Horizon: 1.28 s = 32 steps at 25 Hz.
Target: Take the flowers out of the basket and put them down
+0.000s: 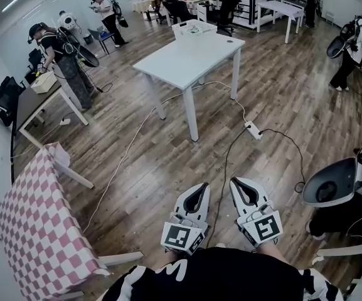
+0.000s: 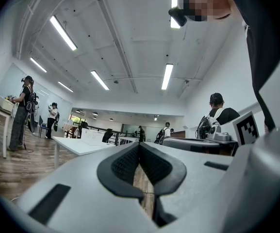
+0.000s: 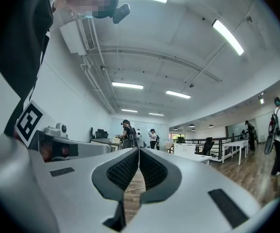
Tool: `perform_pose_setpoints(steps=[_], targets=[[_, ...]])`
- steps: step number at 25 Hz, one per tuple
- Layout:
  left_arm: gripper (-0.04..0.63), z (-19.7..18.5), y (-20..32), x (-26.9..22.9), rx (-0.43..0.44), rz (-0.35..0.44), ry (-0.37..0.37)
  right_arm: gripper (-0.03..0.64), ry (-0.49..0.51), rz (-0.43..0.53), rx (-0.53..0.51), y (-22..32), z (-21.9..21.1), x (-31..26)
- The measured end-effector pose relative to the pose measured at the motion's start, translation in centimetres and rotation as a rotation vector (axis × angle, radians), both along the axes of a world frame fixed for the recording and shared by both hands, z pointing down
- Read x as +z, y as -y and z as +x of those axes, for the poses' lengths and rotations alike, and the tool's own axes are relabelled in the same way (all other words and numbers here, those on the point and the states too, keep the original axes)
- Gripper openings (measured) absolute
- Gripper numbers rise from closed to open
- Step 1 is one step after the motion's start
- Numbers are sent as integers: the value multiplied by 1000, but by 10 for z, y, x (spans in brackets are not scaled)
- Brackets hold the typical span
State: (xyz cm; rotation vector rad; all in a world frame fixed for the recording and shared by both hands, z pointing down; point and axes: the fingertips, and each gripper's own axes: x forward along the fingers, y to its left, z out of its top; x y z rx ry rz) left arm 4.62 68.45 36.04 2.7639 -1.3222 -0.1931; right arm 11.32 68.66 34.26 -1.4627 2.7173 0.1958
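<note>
You've got two grippers out front: the left gripper and the right gripper. One white table stands mid-floor, and there's one white basket on its far end. To your left that's one checkered table, then one dark table beyond it. One power strip lies on the floor. I count four standing people, one person beside the dark table; anyone farther back is too small to tally.

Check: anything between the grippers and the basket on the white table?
Nothing upright. Left gripper and right gripper are shut and empty, far from the basket at the far end of the white table. Between lie open floor, a power strip and cables; the near tabletop looks bare.
</note>
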Motion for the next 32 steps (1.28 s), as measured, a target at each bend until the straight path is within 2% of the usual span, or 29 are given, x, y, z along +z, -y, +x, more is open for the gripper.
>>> perform_pose_setpoints(steps=[6,14,17,20,28,32], targets=[[5,24,-8,11,-11,-13,-8,20,-77,37,-37,-5,11,6],[5,30,12,13,-31,-19,-10,20,-56,16,-60,11,17,13],[5,32,29,24,-32,-45,-10,20,-82,39,-80,29,14,16],[5,37,56,30,-15,-43,-4,20,-130,61,-85,52,11,20],[5,29,168,26,10,-22,-21,20,-122,34,-37,159,10,25],[5,26,232,20,42,-20,-5,20,-100,25,-19,221,2,21]])
